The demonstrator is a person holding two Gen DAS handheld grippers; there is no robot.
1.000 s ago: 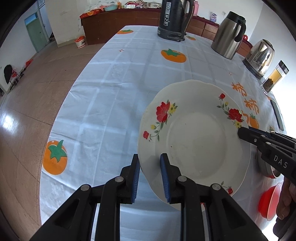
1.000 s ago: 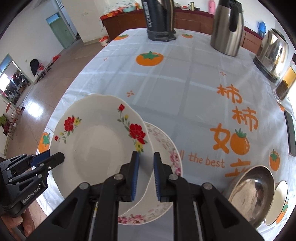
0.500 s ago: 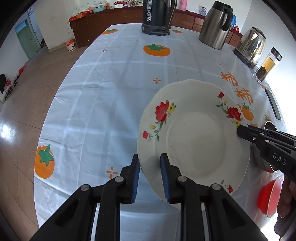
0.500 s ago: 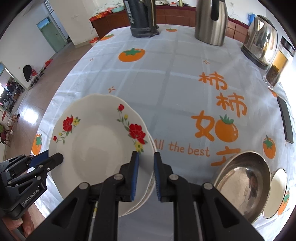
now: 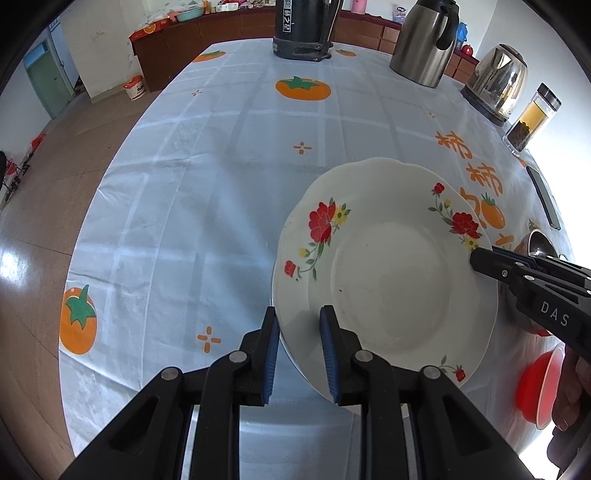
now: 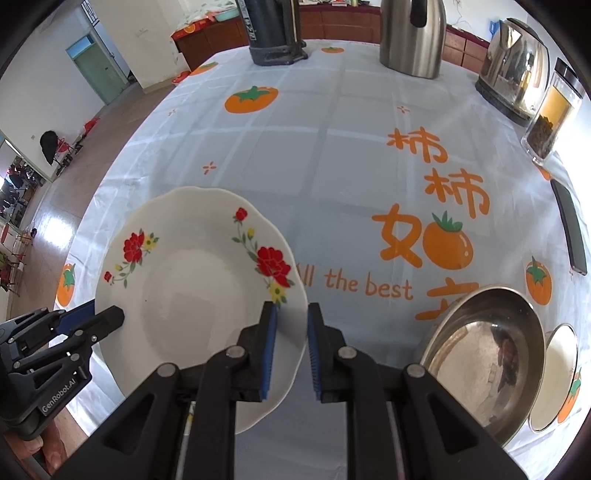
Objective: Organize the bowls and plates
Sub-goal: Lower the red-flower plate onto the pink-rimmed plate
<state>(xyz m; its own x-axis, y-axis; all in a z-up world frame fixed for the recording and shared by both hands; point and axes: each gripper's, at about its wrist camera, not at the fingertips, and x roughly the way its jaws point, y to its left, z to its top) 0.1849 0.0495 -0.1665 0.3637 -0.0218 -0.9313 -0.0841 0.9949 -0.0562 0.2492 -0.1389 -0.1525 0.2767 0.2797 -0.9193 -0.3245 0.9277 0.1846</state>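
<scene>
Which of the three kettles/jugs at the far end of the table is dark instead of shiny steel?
The leftmost one, the tall black jug. The steel jug beside it and the rounded steel kettle at the right edge are both bright metal.

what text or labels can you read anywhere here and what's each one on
"DAS": side of the right gripper, seen in the left wrist view.
"GenRobot.AI": side of the left gripper, seen in the right wrist view.
"ll the best", first letter hidden by the floral plate: tablecloth.
Large orange Chinese characters: also on the tablecloth.
White lettering on the black kettle: too blurred to read.
</scene>
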